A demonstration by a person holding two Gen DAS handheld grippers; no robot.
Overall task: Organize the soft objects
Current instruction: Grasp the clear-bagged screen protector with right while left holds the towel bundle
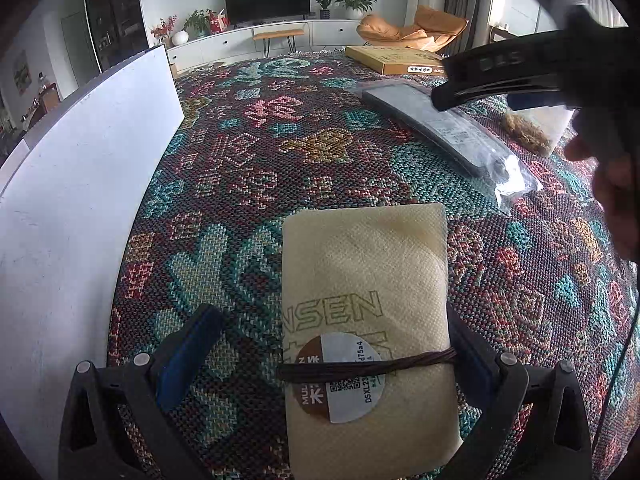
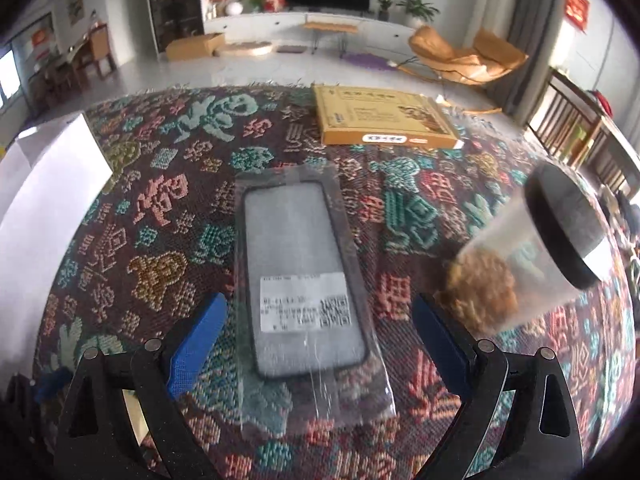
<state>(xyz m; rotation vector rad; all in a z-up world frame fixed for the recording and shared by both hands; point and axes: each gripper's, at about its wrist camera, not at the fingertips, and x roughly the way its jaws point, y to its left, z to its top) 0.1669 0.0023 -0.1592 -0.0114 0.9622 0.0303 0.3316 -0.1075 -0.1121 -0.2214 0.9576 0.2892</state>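
A cream fabric pouch (image 1: 366, 312) with green lettering, a round sticker and a dark cord around it lies on the patterned woven cloth (image 1: 260, 160). My left gripper (image 1: 332, 340) is open, its jaws either side of the pouch; the right finger touches the pouch edge, the left stands apart. A grey pad in a clear plastic bag (image 2: 304, 276) lies on the cloth (image 2: 160, 208); it also shows in the left wrist view (image 1: 440, 124). My right gripper (image 2: 320, 324) is open above the bag's near end and appears from the side in the left wrist view (image 1: 500, 76).
A white box (image 1: 72, 208) stands at the left edge (image 2: 44, 184). A flat yellow cardboard box (image 2: 384, 120) lies at the far side. A clear jar with a black lid and brown fluffy contents (image 2: 520, 264) lies tilted at the right.
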